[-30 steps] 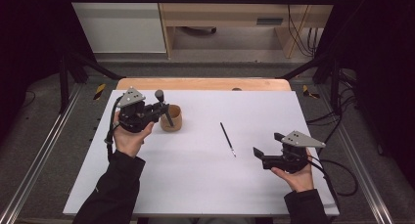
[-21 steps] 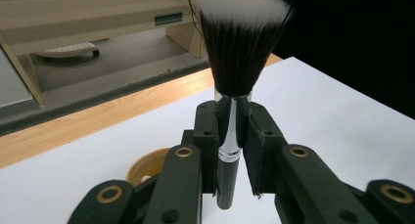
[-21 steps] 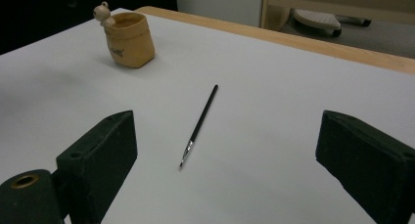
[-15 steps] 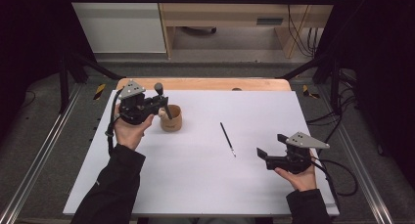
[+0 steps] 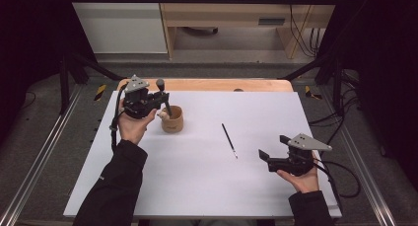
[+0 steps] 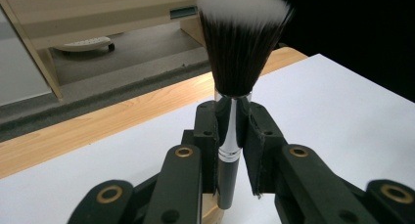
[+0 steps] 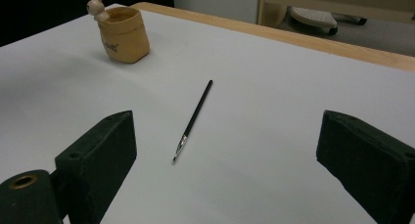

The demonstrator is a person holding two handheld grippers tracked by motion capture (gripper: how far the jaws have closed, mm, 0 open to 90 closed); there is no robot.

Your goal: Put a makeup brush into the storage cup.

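While the left gripper (image 5: 160,96) pinches a black-handled makeup brush with a silver ferrule and white-tipped dark bristles (image 6: 234,82), its jaws press on the ferrule from both sides in the left gripper view, brush upright, bristles up. High view: brush handle slants down into a small tan wooden cup (image 5: 172,120) just right of the left hand (image 5: 132,127), lower end inside the cup or at its rim, can't tell which. Small round-headed figurine (image 7: 95,8) sits on the cup rim. Cup stands on the white table sheet (image 5: 207,186), far-left area, near the light wooden table edge (image 5: 222,85). Right gripper (image 5: 268,154) near the front right of the sheet, jaws spread wide, nothing between them, held in the right hand (image 5: 300,179). Thin black pencil-like liner brush with a fine tip (image 7: 193,119) lies flat on the sheet between cup and right gripper, apart from both, tip toward the right gripper.
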